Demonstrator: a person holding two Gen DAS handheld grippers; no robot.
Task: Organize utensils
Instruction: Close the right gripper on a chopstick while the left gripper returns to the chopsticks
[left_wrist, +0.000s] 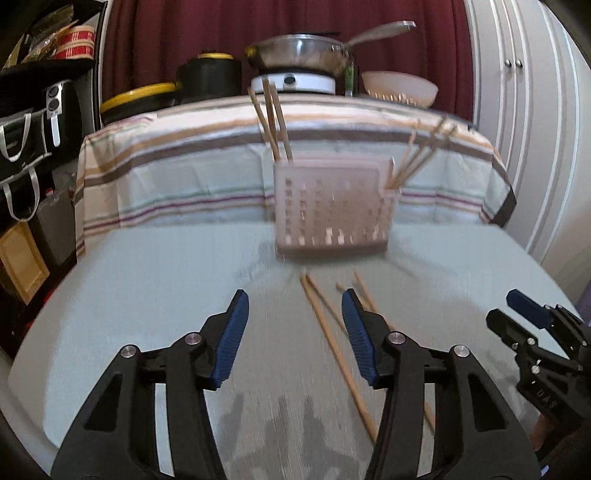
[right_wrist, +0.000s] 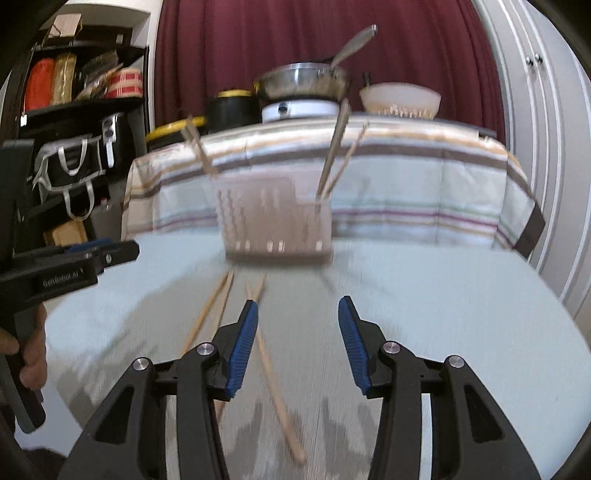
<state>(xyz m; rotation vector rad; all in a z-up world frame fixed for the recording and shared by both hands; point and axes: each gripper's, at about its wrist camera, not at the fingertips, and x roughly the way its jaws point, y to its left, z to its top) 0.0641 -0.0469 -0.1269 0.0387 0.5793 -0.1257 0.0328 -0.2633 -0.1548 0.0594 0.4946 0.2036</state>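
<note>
Caddy (left_wrist: 330, 206) holds upright chopsticks (left_wrist: 273, 122).

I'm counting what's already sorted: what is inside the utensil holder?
Chopsticks stand in the utensil holder: one bunch at its left end, another at its right. Blur and its perforated wall hide whatever sits lower.

A home's cooking corner: a steel frying pan (left_wrist: 299, 50) sits on a white portable burner (left_wrist: 293, 83), beside a cream bowl (left_wrist: 399, 88), before a dark red curtain (left_wrist: 221, 29).

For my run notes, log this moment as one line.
left hand-held gripper: open, empty | right hand-held gripper: open, empty | loose chopsticks: on table | holder: upright, chopsticks at both ends
</note>
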